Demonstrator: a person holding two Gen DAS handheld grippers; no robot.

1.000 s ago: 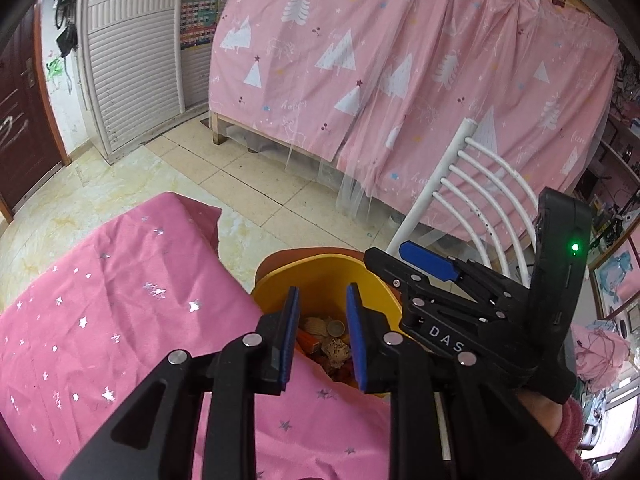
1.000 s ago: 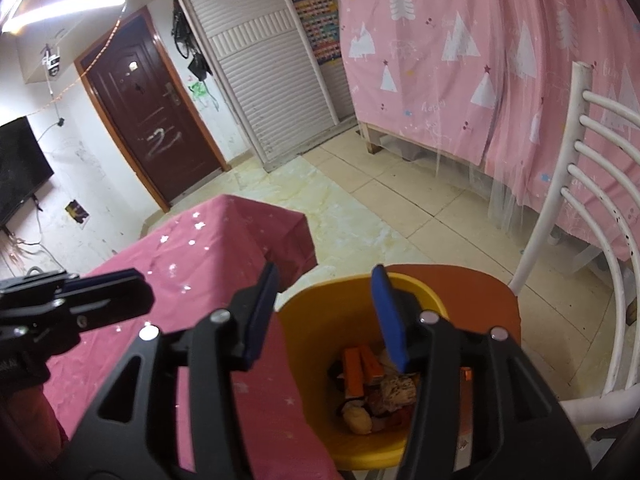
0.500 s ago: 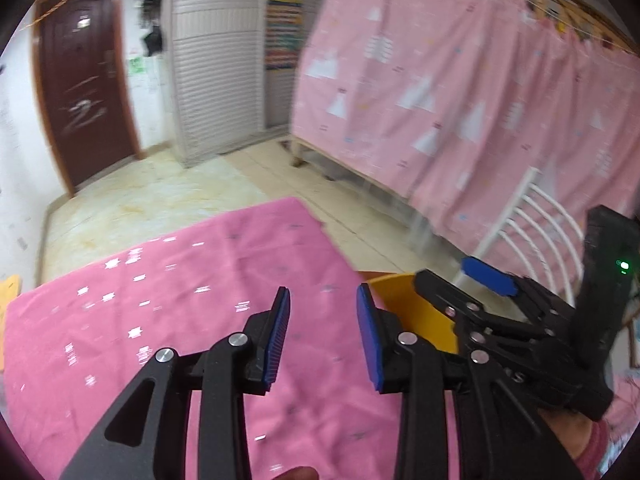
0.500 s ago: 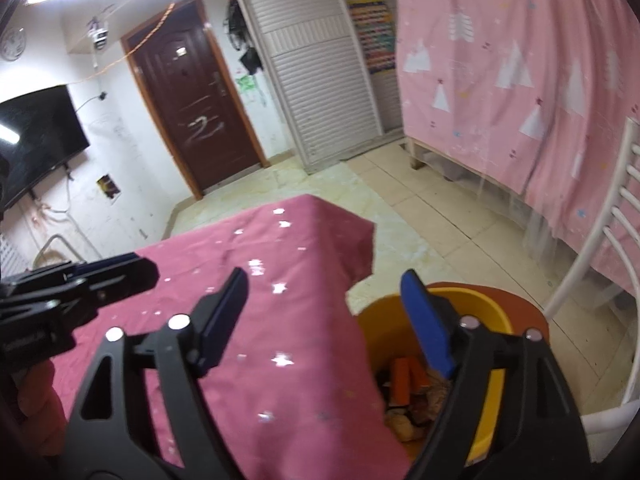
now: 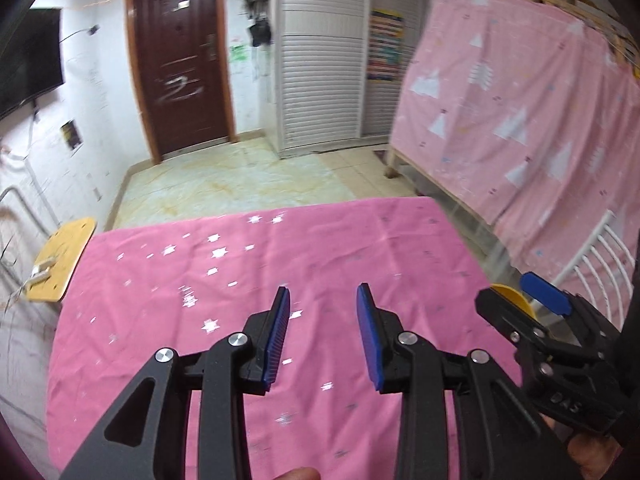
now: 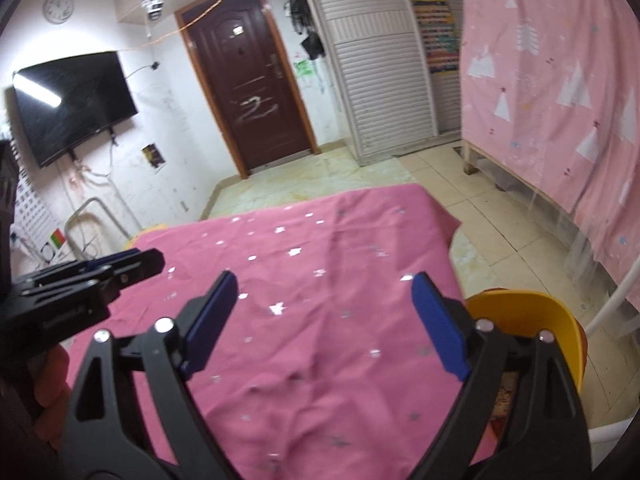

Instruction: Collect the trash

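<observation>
My left gripper (image 5: 323,334) is open and empty above the pink star-print tablecloth (image 5: 248,264). My right gripper (image 6: 324,322) is open wide and empty over the same cloth (image 6: 320,248). It shows at the right of the left wrist view (image 5: 540,300); the left gripper shows at the left of the right wrist view (image 6: 88,276). A yellow bin (image 6: 532,316) stands off the table's right edge, with a little trash (image 6: 505,394) visible inside behind my right finger. In the left wrist view only its rim (image 5: 510,294) shows. No trash shows on the cloth.
A white slatted chair (image 5: 600,256) stands by the bin. A pink curtained bed frame (image 6: 560,80) fills the right side. A small yellow stool (image 5: 60,256) sits left of the table. A dark door (image 6: 248,92) and a wall TV (image 6: 68,100) are at the back.
Both grippers have swung left from over the yellow bin to face the tablecloth. The right jaws have opened wider, and the left jaws have opened a little.
</observation>
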